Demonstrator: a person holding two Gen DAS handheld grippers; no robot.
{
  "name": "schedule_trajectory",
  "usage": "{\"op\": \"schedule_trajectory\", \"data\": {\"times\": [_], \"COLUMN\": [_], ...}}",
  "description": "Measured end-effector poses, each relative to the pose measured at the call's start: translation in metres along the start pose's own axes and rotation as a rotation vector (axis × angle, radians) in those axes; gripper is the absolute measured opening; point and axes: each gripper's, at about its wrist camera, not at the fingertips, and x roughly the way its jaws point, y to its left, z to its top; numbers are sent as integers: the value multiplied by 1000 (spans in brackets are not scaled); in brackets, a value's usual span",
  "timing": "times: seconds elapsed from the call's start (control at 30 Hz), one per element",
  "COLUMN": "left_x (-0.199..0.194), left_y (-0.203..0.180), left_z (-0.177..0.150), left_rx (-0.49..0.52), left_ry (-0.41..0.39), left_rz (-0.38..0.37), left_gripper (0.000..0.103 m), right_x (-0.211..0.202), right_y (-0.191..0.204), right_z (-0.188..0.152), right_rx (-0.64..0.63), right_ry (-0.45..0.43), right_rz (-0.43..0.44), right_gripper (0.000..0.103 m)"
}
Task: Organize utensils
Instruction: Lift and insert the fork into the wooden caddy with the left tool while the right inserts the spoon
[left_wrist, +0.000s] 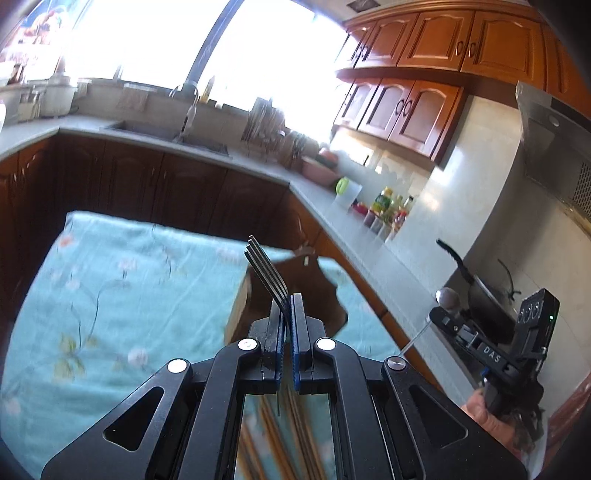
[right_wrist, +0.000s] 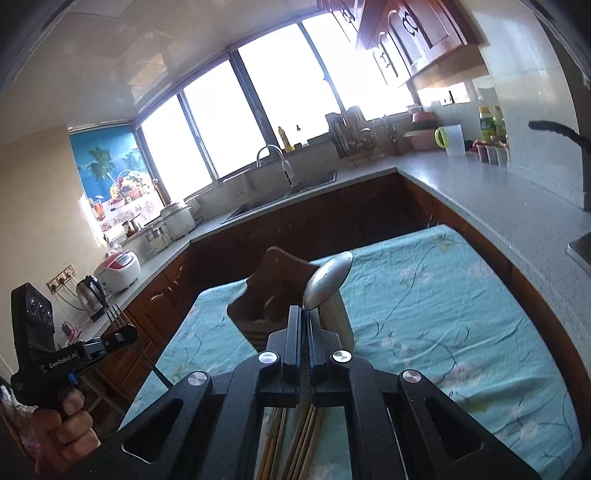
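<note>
Hidden parts: the handles of the fork (left_wrist: 267, 275) and the spoon (right_wrist: 327, 284) are covered by the jaws; the chopsticks (right_wrist: 303, 439) are glimpsed only through the gripper frames, near the front edge of the table.
Blur: the left wrist view is smeared, so the holder's outline is soft there.
Left gripper (left_wrist: 287, 314): clamped on the fork, tines raised and leaning left, held above the wooden utensil holder (right_wrist: 280, 295).
Right gripper (right_wrist: 303, 321): clamped on the spoon, bowl raised and tilted right, held above the same holder.
Hands: each gripper is borne by a hand (right_wrist: 64, 424) wrapped around its pistol grip; both point slightly downward.
Holder: stood on the floral turquoise tablecloth (right_wrist: 424, 314), directly beyond both grippers.
Surroundings: beyond the holder, a grey counter (right_wrist: 480, 192) with sink (right_wrist: 280, 192), dish rack, bottles and kettle.
</note>
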Motion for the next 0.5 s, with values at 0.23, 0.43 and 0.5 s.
{"op": "schedule_trajectory", "data": {"times": [0.23, 0.43, 0.5], "left_x": [51, 107, 121], "left_y": [-3, 13, 17], "left_z": [51, 47, 40], "left_rx": [12, -21, -23], "left_ry": [-82, -60, -43], "left_rz": [26, 66, 81], "left_gripper": [2, 2, 2], "right_x": [36, 85, 101], "right_y": [7, 8, 7], "right_z": [49, 49, 38], "right_rx": [-63, -116, -132], "right_ry": [-128, -109, -89], "right_rz": [-53, -96, -129], "right_gripper": [2, 2, 2]}}
